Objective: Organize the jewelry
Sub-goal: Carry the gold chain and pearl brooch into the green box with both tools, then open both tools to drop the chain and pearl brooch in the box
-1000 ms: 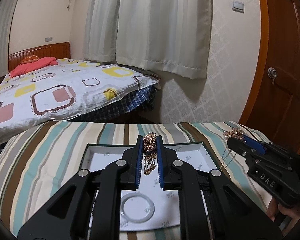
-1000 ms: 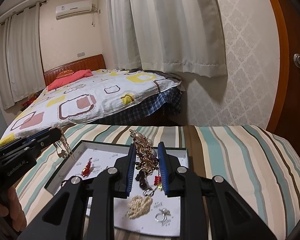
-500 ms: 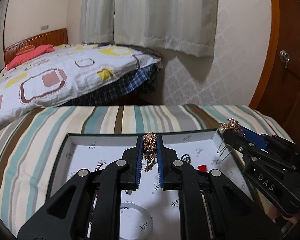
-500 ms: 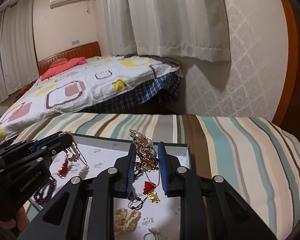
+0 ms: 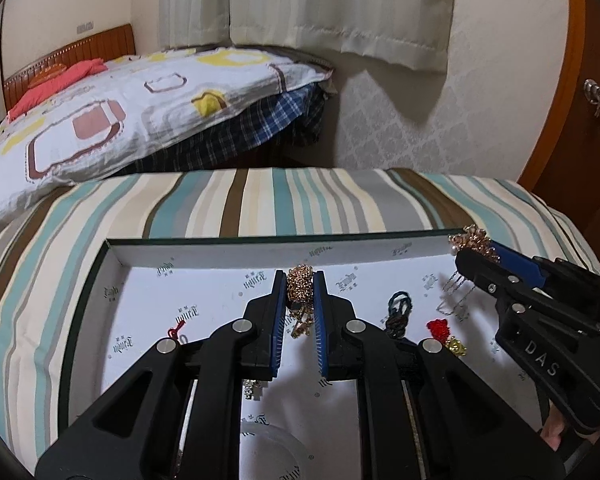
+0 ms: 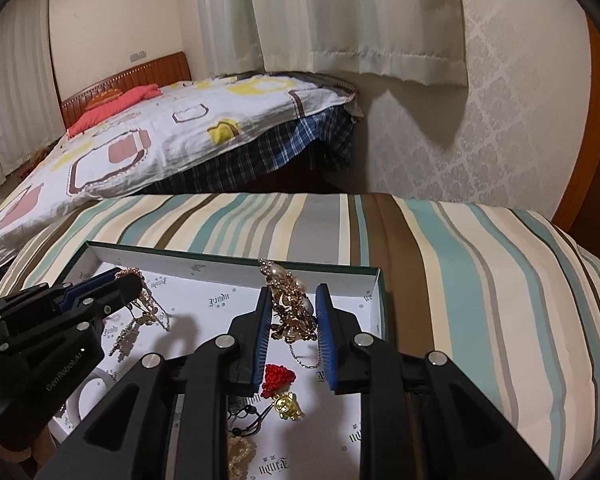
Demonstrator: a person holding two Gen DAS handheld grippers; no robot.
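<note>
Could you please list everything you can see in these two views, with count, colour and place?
box: 1, white inside, dark green rim, on striped cover
striped cover: 1, teal, cream and brown, under box
gold chain: 1, gold, in left claw
pearl necklace: 1, gold with pearls, in right claw
red charm: 1, red with gold bead, in box
dark cord: 1, dark, in box
bangle: 1, clear, box's near end
bed: 1, patterned white quilt, behind
curtain: 1, cream, on wall
door: 1, brown, right
left claw: 1, black, blue pads
right claw: 1, black, blue pads
</note>
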